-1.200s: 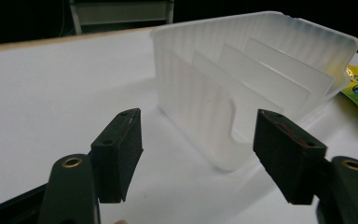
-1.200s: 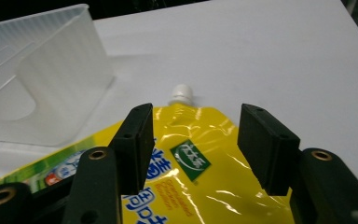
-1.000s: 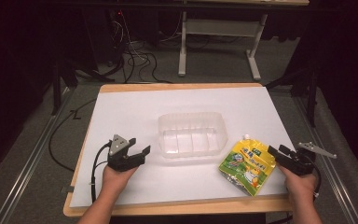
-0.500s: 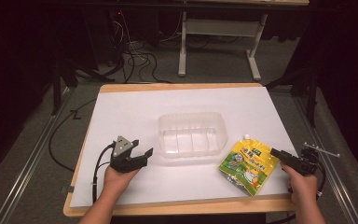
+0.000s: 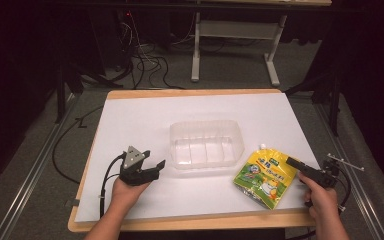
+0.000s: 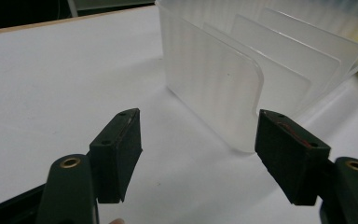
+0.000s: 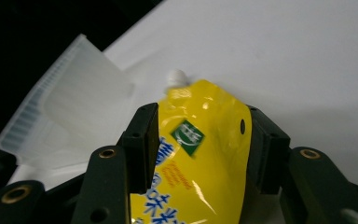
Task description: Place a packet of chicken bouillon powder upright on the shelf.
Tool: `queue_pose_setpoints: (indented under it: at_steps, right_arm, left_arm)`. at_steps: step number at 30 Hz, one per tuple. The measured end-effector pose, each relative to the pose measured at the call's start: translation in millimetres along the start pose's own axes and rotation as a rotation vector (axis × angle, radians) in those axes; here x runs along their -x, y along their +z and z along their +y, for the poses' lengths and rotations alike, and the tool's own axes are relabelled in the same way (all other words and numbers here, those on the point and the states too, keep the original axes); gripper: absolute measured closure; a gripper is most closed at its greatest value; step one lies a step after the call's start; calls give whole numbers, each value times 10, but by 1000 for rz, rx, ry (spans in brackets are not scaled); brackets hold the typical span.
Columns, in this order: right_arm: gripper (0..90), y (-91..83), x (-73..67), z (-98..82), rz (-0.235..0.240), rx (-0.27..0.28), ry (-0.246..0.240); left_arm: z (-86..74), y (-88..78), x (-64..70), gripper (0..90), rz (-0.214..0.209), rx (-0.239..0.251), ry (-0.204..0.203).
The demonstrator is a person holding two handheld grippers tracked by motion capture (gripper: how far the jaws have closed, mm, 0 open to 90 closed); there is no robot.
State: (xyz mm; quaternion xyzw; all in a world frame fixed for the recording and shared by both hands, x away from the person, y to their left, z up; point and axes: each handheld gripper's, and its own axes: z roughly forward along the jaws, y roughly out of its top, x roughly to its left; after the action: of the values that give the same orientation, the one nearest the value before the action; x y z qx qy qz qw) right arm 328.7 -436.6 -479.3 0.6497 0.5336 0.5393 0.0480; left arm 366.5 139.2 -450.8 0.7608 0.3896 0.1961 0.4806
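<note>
- Right gripper view: the yellow spouted pouch (image 7: 200, 168) lies flat on the white table cover (image 7: 307, 60), its white cap (image 7: 176, 77) pointing away from the camera. The right gripper (image 7: 198, 149) straddles the pouch's upper part, one jaw at each side edge. The jaws have just been closing with the pouch between them; they appear to meet its edges, but whether the pads already press cannot be told.
- High view: the pouch (image 5: 266, 176) sits near the front right corner of the cover, just beside the clear plastic container (image 5: 206, 143), which is near the centre. The right gripper (image 5: 300, 166) reaches it from the right.
- Step in hand, as a judgement: grasping the pouch. The next move calls for a firm pinch across its width before lifting, probably towards the container; a soft pouch may buckle or slip.
- Writing: a green diamond label (image 7: 189, 136) with a white mark, and blue and orange characters below it, too blurred to read.
- Left gripper view: the left gripper (image 6: 198, 154) rests with its jaws wide apart and nothing between them, facing a corner of the container (image 6: 223, 84).
</note>
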Motion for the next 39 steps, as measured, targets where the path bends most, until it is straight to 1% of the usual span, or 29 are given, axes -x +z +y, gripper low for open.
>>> queue_pose_setpoints:
  at_steps: [1, 2, 3, 4, 6, 7, 8, 9, 13, 14, 16, 18, 22, 25, 26, 27, 28, 29, 31, 39]
  right_arm:
    - [519, 21, 20, -4, -27, -17, 1]
    - [519, 39, 40, -9, -40, -39, 22]
    - [519, 50, 63, -9, -44, -48, 24]
    - [519, 55, 65, -8, -48, -61, 41]
    - [538, 88, 66, -12, -56, -100, 36]
    - [548, 96, 48, -14, -68, -102, 17]
    - [579, 105, 30, -17, -74, -110, 16]
    - [597, 113, 26, -19, -78, -115, -1]
    - [687, 120, 16, -23, -107, -120, -19]
    - [703, 124, 9, -25, -113, -118, -16]
    - [749, 128, -6, -29, -131, -112, -35]
    - [782, 126, -21, -30, -131, -105, -63]
    - [872, 120, -43, -31, -145, -101, -77]
    - [900, 110, -64, -29, -143, -101, -114]
    - [900, 100, -79, -29, -145, -98, -130]
    - [900, 90, -95, -28, -144, -95, -131]
    - [900, 55, -132, -15, -138, -78, -157]
    - [900, 55, -132, -15, -138, -78, -157]
    - [900, 14, -192, -1, -129, -47, -188]
    - [900, -159, -561, 58, -85, 78, -321]
  left_arm:
    - [0, 3, 6, 321, -2, 1, -1]
    - [1, 3, 9, 321, -5, 1, 2]
    - [2, 4, 13, 321, -6, 1, 4]
    - [1, 8, 18, 321, -7, 2, 5]
    - [-1, 20, 26, 321, -11, -3, 7]
    - [-2, 24, 32, 321, -14, -7, 9]
    - [-3, 29, 40, 321, -16, -7, 11]
    - [-4, 32, 51, 321, -19, -7, 13]
    - [-4, 35, 75, 321, -23, -9, 25]
    - [-4, 35, 78, 321, -24, -8, 25]
    - [-3, 35, 78, 321, -26, -7, 24]
    - [-3, 34, 77, 321, -28, -5, 22]
    - [-2, 33, 79, 321, -37, -3, 23]
    - [-1, 38, 84, 322, -39, -1, 25]
    - [-1, 38, 85, 322, -39, 0, 25]
    - [-1, 37, 87, 322, -40, 1, 26]
    - [-1, 35, 87, 323, -40, 1, 27]
    - [0, 33, 86, 323, -41, 1, 28]
    - [2, 30, 84, 323, -42, 2, 29]
    - [7, 16, 78, 328, -41, 8, 34]
